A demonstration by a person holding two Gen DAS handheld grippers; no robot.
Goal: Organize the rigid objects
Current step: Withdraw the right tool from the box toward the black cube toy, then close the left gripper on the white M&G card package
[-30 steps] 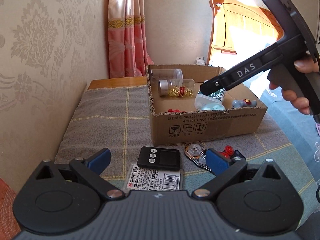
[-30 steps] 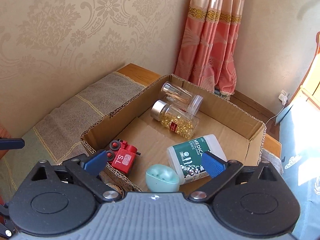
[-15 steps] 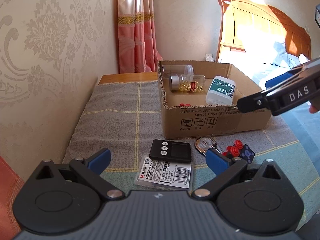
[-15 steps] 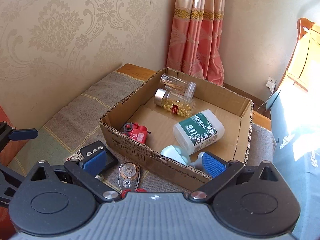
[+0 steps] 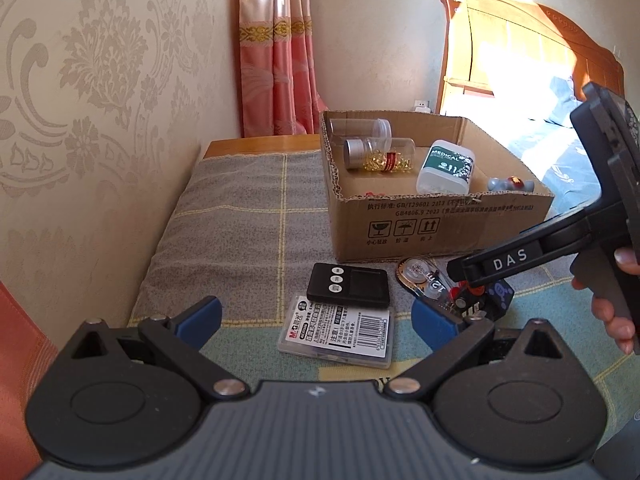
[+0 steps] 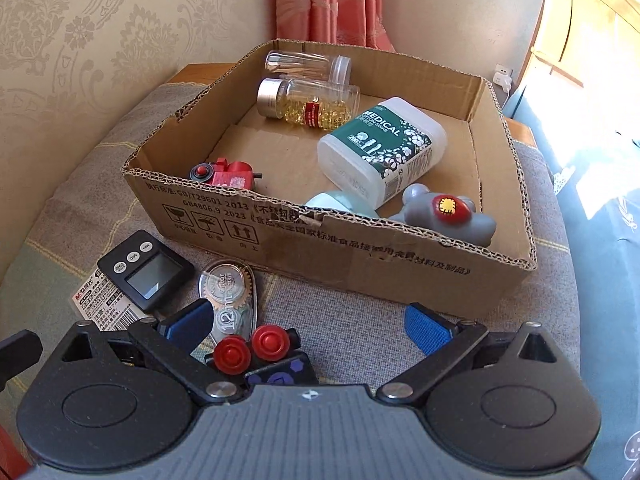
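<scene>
A cardboard box sits on a checked cloth. It holds a clear empty jar, a capsule bottle, a cotton swab tub, a red toy, a mint case and a grey toy. In front lie a black timer, a clear labelled case, a correction tape and a small red-buttoned gadget. My right gripper is open and empty, low over the gadget. My left gripper is open and empty above the labelled case.
A patterned wall runs along the left, a pink curtain hangs behind the box, and a wooden bed headboard stands at the right. The cloth left of the box is bare.
My right gripper has pulled back out of the box and come down in front of it, over the red-buttoned gadget. My left gripper has barely moved.
</scene>
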